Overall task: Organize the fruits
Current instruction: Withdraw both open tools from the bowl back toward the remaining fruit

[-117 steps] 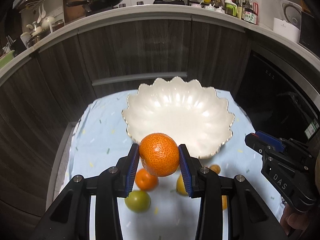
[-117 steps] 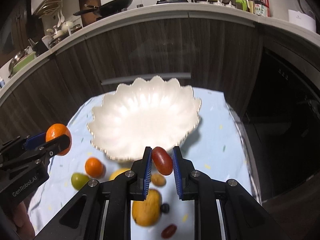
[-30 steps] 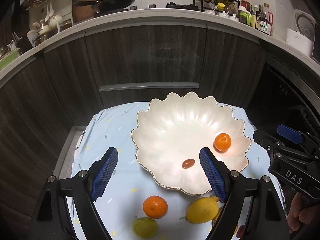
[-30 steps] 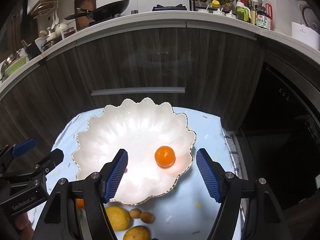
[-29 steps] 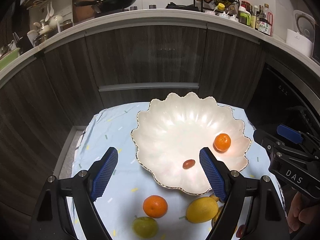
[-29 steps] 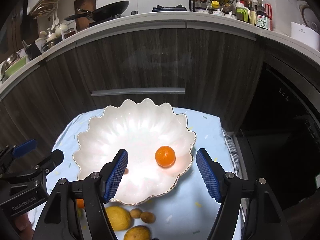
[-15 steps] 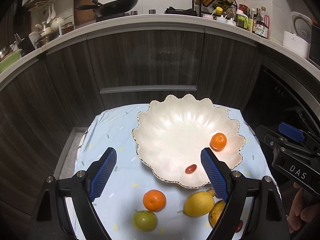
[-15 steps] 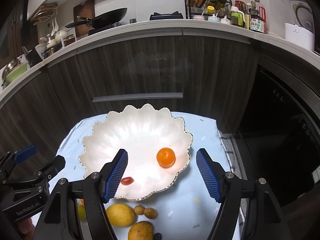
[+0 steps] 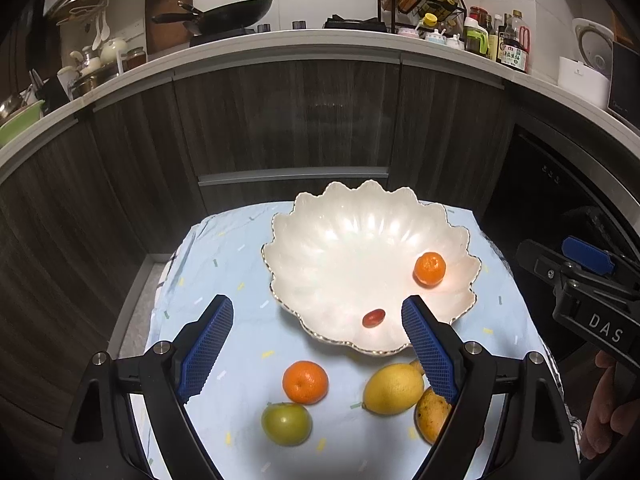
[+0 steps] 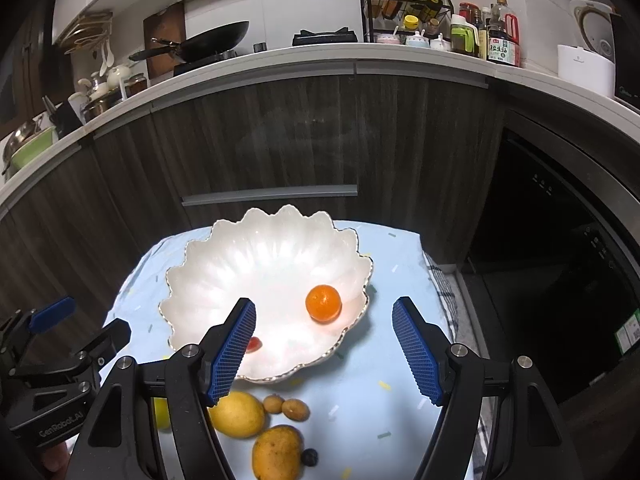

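Observation:
A white scalloped bowl stands on a light blue cloth. In it lie an orange tangerine and a small red fruit. In front of the bowl lie a second tangerine, a green fruit, a yellow lemon, a mango, two small brown fruits and a dark berry. My left gripper is open and empty above the cloth. My right gripper is open and empty over the bowl's near edge.
The blue cloth covers a small table before dark wooden cabinets. A counter above them carries a wok and bottles. A dark appliance front stands to the right.
Both grippers have let go of their fruit: the tangerine and the red fruit now lie in the bowl. Both grippers have pulled back and up, open, and more loose fruit shows.

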Action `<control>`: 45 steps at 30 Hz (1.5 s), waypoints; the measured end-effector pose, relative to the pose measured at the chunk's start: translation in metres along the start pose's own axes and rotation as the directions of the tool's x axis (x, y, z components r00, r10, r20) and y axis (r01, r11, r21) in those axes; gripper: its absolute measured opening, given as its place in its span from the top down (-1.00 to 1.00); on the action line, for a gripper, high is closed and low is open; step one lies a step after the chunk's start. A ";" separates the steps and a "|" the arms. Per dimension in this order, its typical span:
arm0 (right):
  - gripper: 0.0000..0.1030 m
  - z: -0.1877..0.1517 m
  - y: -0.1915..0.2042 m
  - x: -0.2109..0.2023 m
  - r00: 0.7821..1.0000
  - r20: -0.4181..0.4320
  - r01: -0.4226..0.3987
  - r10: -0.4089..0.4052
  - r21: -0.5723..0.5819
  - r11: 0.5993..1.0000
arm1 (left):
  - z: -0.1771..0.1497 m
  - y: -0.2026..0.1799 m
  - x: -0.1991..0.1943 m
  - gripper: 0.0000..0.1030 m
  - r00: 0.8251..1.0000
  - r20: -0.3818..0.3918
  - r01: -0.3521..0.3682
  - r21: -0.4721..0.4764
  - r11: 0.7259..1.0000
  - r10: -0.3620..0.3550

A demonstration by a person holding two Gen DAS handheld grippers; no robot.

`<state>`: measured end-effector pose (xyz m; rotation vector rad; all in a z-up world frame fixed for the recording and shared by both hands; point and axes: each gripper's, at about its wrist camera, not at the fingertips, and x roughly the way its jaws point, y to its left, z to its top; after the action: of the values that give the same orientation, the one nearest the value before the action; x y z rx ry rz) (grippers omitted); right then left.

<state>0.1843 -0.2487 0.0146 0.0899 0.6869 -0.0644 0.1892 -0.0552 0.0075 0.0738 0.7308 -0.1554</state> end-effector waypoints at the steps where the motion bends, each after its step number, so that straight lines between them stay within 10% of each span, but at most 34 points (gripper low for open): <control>1: -0.39 -0.001 0.001 -0.001 1.000 0.000 0.001 -0.001 -0.002 1.000 | -0.002 0.000 -0.001 -0.68 1.000 0.000 0.000 0.000 1.000 0.000; 45: -0.39 -0.100 -0.004 -0.003 0.990 -0.133 0.051 -0.049 0.009 0.999 | -0.090 -0.018 0.005 -0.68 0.995 -0.085 0.065 0.131 0.989 -0.054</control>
<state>0.1189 -0.2420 -0.0603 0.0898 0.8224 -0.1120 0.1309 -0.0631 -0.0628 0.1873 0.8038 -0.2603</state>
